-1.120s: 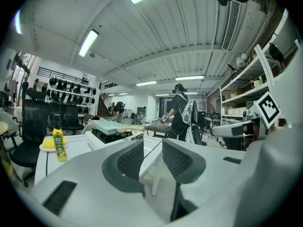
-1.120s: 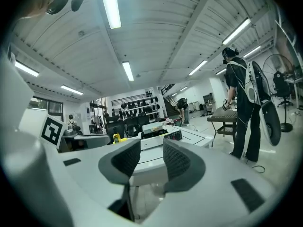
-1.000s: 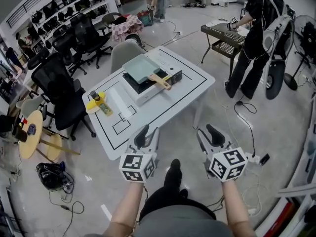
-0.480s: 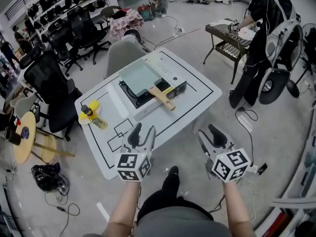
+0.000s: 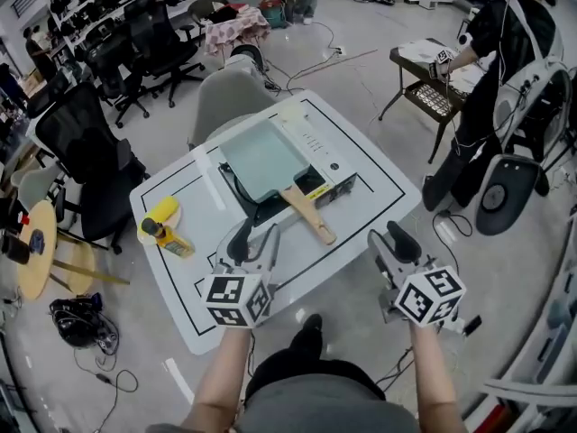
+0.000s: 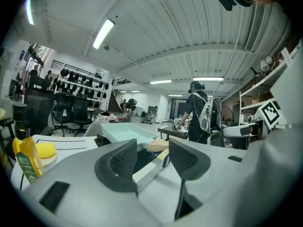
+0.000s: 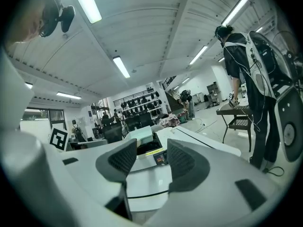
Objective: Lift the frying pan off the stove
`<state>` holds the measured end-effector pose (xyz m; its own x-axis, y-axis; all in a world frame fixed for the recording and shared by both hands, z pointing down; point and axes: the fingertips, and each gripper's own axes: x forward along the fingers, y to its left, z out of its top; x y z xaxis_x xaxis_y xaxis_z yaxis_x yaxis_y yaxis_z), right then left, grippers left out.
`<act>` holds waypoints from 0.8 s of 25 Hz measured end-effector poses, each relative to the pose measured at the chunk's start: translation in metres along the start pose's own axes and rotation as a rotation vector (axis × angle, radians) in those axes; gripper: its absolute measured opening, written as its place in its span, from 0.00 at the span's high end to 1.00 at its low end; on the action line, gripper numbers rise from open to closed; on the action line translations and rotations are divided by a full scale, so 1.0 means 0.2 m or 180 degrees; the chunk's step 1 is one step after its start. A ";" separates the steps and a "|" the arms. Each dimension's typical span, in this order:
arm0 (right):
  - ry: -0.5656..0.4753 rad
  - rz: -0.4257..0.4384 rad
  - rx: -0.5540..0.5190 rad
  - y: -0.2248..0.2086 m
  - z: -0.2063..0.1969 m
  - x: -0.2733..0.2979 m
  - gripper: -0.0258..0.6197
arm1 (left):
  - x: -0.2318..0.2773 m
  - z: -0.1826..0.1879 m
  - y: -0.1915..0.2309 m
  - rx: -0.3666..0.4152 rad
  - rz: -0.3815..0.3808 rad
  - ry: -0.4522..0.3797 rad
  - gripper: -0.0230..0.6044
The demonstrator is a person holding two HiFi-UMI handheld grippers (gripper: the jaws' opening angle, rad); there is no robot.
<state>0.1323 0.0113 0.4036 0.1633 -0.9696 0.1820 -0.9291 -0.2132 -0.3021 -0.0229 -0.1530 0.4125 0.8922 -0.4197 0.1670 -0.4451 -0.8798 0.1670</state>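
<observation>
A square pale green frying pan (image 5: 263, 159) with a wooden handle (image 5: 311, 213) sits on a portable stove (image 5: 332, 184) on the white table (image 5: 379, 174). The handle points toward me. My left gripper (image 5: 251, 242) hovers over the table's near edge, just left of the handle's end, its jaws opening with nothing between them. My right gripper (image 5: 389, 242) is open and empty, off the table's near right side. In the left gripper view, the pan (image 6: 128, 132) and handle (image 6: 158, 145) lie beyond the left gripper (image 6: 154, 157). The right gripper (image 7: 151, 160) faces the pan (image 7: 141, 136) and stove (image 7: 152, 156).
A yellow bottle (image 5: 164, 236) lies by a yellow object on a plate (image 5: 162, 211) at the table's left. A grey chair (image 5: 230, 93) stands behind the table, black office chairs (image 5: 81, 142) to the left. A person (image 5: 491, 70) stands at a cart (image 5: 433, 84) on the right.
The table has come closer in the head view, and both grippers now reach its near edge. Both pairs of jaws have spread wider. The pan has not moved.
</observation>
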 end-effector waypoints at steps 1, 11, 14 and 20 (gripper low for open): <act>0.0010 0.0011 -0.0001 -0.01 0.01 0.03 0.65 | 0.02 0.01 0.02 -0.0009 0.0015 -0.0006 0.65; 0.0143 0.0331 0.0115 -0.04 0.10 0.27 0.66 | 0.09 0.04 0.16 -0.0161 0.0233 -0.0003 0.65; 0.0209 0.0507 0.0131 -0.05 0.12 0.36 0.66 | 0.09 0.05 0.17 -0.0175 0.0334 -0.0001 0.65; 0.0427 0.1065 0.0166 0.00 0.13 0.58 0.66 | 0.09 0.07 0.23 -0.0257 0.0705 -0.0068 0.65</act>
<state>0.1604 -0.1045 0.4007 -0.1952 -0.9631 0.1851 -0.9050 0.1041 -0.4124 -0.0264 -0.2031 0.4098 0.7730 -0.6059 0.1877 -0.6342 -0.7453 0.2059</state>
